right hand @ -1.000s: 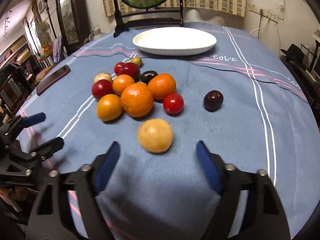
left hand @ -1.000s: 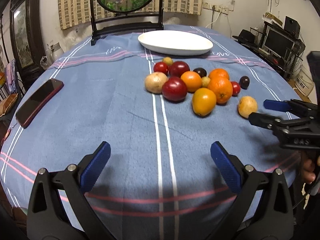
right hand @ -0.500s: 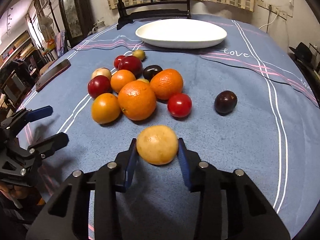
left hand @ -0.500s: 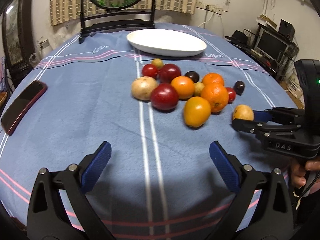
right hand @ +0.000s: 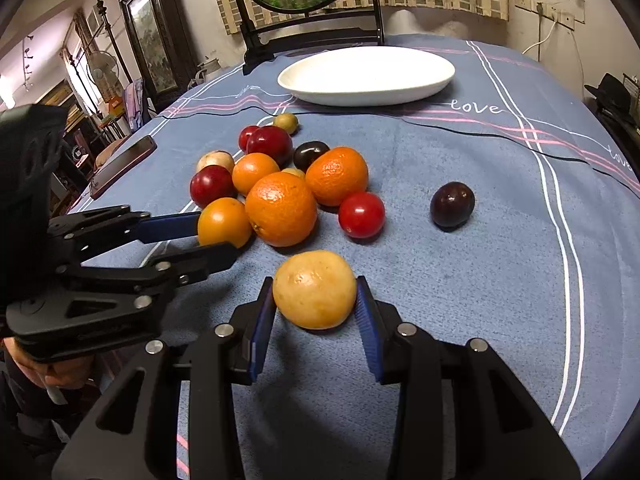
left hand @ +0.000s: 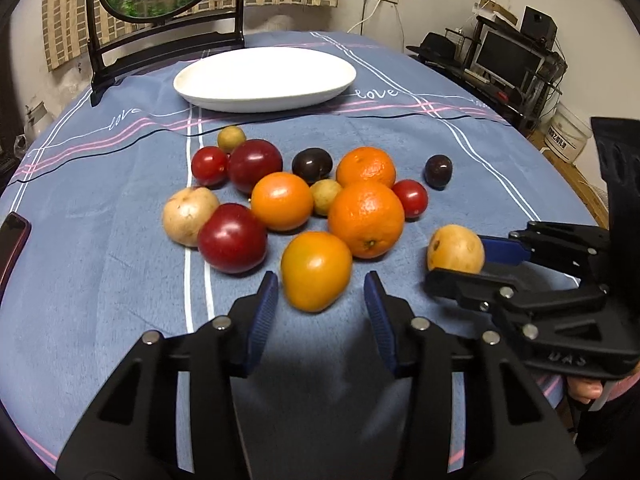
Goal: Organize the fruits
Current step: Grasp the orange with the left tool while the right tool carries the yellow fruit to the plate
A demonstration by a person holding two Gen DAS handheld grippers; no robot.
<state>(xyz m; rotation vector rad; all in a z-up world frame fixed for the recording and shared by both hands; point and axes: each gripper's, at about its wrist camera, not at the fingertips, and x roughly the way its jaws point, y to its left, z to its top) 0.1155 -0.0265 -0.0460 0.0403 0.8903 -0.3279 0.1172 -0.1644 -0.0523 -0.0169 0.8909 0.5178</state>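
Observation:
A pile of fruit lies on the blue cloth: oranges (left hand: 366, 219), red plums (left hand: 232, 238), tomatoes, dark plums (right hand: 452, 204) and tan fruits. My right gripper (right hand: 316, 312) is shut on a tan round fruit (right hand: 315, 295), also seen in the left wrist view (left hand: 455, 249), resting on the cloth. My left gripper (left hand: 320, 304) is open, its pads either side of a yellow-orange fruit (left hand: 316, 270) with small gaps; the same fruit shows in the right wrist view (right hand: 224, 222). An empty white oval plate (left hand: 264, 76) lies beyond the pile.
A dark phone (right hand: 124, 164) lies at the table's left edge. A black-framed round screen (left hand: 164, 4) stands behind the plate. Shelves with a monitor (left hand: 508, 60) stand off the table to the right. The table edge is close below both grippers.
My left gripper moved forward and right and narrowed around the yellow-orange fruit. My right gripper moved forward and closed on the tan fruit.

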